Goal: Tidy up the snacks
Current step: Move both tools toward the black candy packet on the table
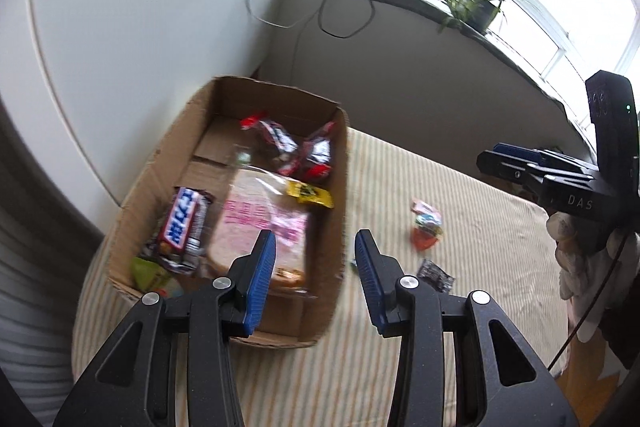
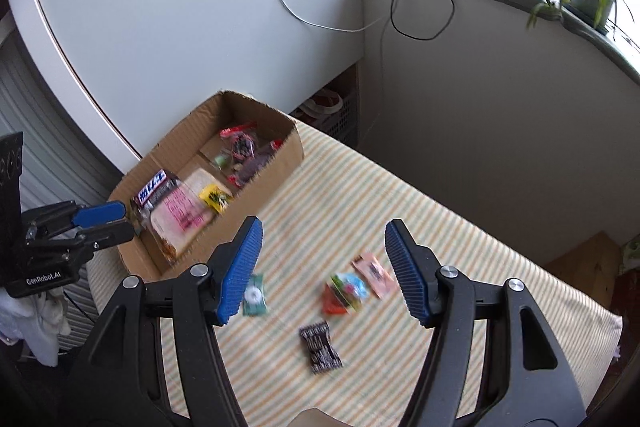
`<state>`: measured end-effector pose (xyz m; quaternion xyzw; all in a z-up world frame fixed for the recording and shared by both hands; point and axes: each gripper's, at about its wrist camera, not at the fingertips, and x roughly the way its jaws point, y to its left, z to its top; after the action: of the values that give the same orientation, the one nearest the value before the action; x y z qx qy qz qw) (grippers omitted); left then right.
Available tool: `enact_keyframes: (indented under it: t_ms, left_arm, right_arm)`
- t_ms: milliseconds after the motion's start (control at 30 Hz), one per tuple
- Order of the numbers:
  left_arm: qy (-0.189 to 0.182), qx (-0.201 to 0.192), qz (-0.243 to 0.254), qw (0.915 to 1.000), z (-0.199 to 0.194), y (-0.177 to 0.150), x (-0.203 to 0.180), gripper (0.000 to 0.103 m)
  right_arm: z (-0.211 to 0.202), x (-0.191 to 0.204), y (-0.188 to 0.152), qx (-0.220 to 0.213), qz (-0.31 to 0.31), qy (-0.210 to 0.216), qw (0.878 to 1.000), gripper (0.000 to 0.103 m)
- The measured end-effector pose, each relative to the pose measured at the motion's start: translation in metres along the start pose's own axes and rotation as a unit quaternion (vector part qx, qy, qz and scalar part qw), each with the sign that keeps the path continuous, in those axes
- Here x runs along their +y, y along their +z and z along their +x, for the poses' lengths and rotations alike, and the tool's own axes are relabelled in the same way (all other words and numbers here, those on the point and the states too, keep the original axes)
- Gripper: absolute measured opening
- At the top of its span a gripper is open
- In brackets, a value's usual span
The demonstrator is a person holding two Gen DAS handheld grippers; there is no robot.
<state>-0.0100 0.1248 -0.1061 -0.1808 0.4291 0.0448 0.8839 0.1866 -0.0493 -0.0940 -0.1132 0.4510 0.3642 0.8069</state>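
Both ribbed blue-padded grippers, left (image 1: 315, 251) and right (image 2: 323, 243), gape empty; corrugated box (image 1: 340, 195) holds crinkly wrappers, striped cloth (image 2: 460, 227) beneath.

We see a matt brown corrugated cardboard box (image 1: 328, 187) on striped yellowish woven cloth (image 2: 360, 195). Inside the box, a glossy plastic-wrapped chocolate bar (image 1: 182, 227); beside it, ribbed blue rubbery gripper pads (image 2: 240, 267) with shiny metal pins.

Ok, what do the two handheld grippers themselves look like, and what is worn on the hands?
Both the left gripper and the right gripper are black plastic frames with silver rivets and ribbed blue finger pads. The right gripper's body carries white "DAS" lettering; the left's reads "GenRobot.AI". A pale fabric glove covers the right hand, with a thin black cable beside it.
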Motion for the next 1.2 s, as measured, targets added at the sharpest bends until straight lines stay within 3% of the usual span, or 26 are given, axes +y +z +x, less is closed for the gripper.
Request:
enact_keyframes:
  t_ms: [233,300,433,500,733,867,967,1200]
  left_arm:
    - [-0.016,0.004,0.024,0.9996,0.006,-0.015,-0.041,0.04]
    - [-0.02,0.004,0.03,0.9993,0.009,-0.02,-0.053,0.04]
    - [-0.027,0.017,0.024,0.9992,0.02,-0.031,-0.067,0.04]
    - [-0.026,0.026,0.015,0.9992,0.028,-0.039,-0.072,0.04]
    - [-0.013,0.049,-0.025,0.9984,0.058,-0.053,-0.075,0.039]
    - [0.005,0.047,-0.03,0.9984,0.069,-0.055,-0.079,0.039]
    - [0.024,0.045,-0.026,0.9984,0.077,-0.057,-0.082,0.039]
    - [0.055,0.038,-0.032,0.9973,0.092,-0.059,-0.083,0.039]
  right_arm:
    - [-0.006,-0.018,-0.049,0.009,0.006,0.008,1.0,0.066]
    - [-0.005,-0.019,-0.063,0.018,-0.001,0.013,1.0,0.059]
    - [0.003,-0.016,-0.083,0.032,-0.028,0.025,0.999,0.058]
    - [0.008,-0.017,-0.091,0.037,-0.033,0.035,0.998,0.047]
    - [0.029,-0.018,-0.11,0.049,-0.05,0.058,0.996,0.043]
    - [0.035,-0.017,-0.117,0.049,-0.054,0.064,0.995,0.041]
    - [0.037,-0.018,-0.121,0.05,-0.06,0.07,0.994,0.034]
    - [0.045,-0.013,-0.125,0.045,-0.087,0.073,0.993,0.034]
